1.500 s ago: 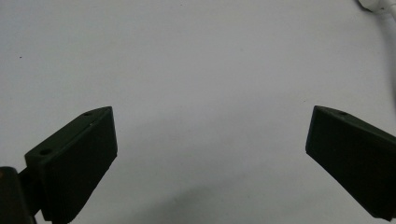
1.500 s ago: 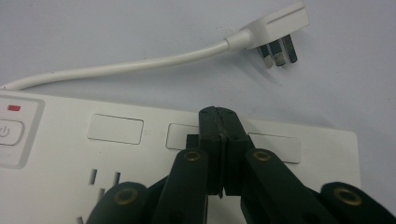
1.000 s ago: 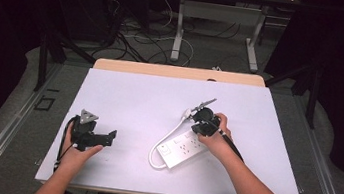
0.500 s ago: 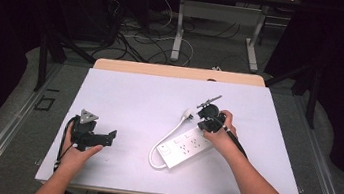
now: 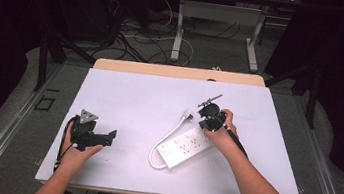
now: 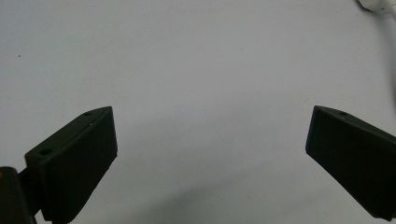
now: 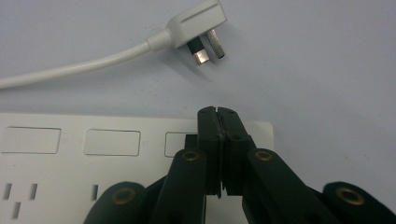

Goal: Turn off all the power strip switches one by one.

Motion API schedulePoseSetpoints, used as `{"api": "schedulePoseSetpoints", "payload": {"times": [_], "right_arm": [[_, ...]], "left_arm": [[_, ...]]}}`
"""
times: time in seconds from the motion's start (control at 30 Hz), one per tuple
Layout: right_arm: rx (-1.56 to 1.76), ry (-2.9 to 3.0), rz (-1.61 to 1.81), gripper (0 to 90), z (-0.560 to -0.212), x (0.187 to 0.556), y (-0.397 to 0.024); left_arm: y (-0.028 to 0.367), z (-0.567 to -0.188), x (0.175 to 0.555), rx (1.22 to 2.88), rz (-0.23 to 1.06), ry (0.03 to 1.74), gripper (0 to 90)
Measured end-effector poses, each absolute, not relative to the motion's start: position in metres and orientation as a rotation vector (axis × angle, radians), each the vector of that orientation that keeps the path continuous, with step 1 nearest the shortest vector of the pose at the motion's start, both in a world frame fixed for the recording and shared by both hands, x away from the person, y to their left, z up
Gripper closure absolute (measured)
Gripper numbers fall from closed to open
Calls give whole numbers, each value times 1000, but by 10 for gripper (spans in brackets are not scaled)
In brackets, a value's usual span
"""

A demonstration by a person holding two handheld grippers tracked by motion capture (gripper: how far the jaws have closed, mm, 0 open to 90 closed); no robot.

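1. The right gripper [image 7: 218,112] has its two black fingers [image 7: 208,135] clenched flat against each other with nothing between them, the tips poised over the end of the white plastic power strip [image 7: 70,158].
2. In the high view the right gripper [image 5: 209,114] sits in the person's right hand [image 5: 220,133] at the far end of the power strip [image 5: 186,146].
3. The strip's white three-pin plug [image 7: 198,23] lies on its side just beyond that end, pins pointing away from its white cord [image 7: 70,67], apart from the fingertips.
4. The cord [image 5: 161,143] loops from the plug [image 5: 187,114] round to the strip's near end.
5. The left gripper [image 6: 210,154] has its black fingers [image 6: 74,163] released, spread wide over bare surface.
6. In the high view the left gripper [image 5: 92,134], held in the left hand [image 5: 77,152], rests well to the left of the power strip on the white rectangular worktop [image 5: 134,97].
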State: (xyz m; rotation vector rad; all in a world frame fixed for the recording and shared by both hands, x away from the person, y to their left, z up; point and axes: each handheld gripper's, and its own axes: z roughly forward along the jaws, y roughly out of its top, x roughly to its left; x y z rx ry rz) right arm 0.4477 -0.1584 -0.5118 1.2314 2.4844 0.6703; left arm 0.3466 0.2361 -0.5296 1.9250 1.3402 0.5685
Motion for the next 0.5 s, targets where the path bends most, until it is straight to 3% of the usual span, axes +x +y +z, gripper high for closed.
{"api": "schedulePoseSetpoints", "payload": {"times": [0.5], "right_arm": [[1262,2475,691,879,-514,448,-158]], "left_arm": [[236,-530,347,1927,568,1338,18]]}}
